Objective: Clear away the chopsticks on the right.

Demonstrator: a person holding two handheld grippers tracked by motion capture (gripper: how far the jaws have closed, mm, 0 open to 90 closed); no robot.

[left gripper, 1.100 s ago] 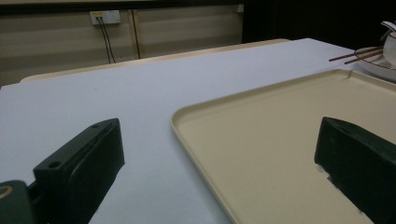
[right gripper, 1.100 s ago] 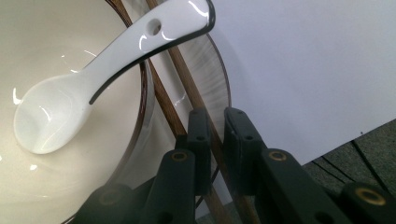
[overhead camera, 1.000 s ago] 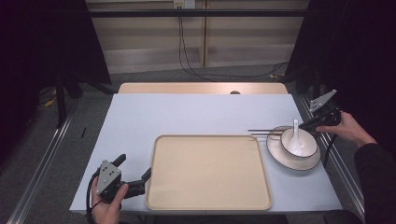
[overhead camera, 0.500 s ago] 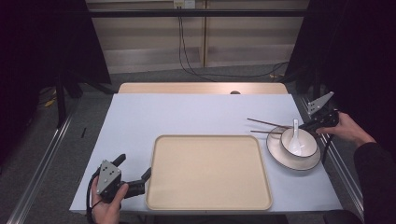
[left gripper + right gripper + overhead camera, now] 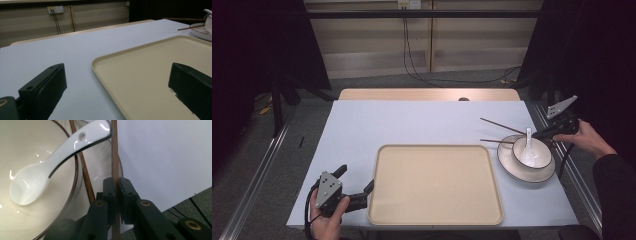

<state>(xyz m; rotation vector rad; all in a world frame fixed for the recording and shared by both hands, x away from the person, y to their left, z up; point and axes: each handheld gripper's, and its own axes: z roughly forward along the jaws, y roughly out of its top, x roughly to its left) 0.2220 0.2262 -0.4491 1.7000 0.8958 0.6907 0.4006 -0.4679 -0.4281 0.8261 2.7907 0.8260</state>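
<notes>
Right hand-held gripper: jaws clamped on one chopstick, long axis running leftward over the worktop; second chopstick on plate. Left hand-held gripper: wide, empty, beside tray

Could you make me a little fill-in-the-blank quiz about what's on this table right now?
1. The white spoon lies inside the ____.
2. The right gripper is shut on one ____.
3. The bowl stands on a ____.
4. The left gripper, by the tray, has its jaws ____.

Missing words: bowl; chopstick; plate; open
</notes>
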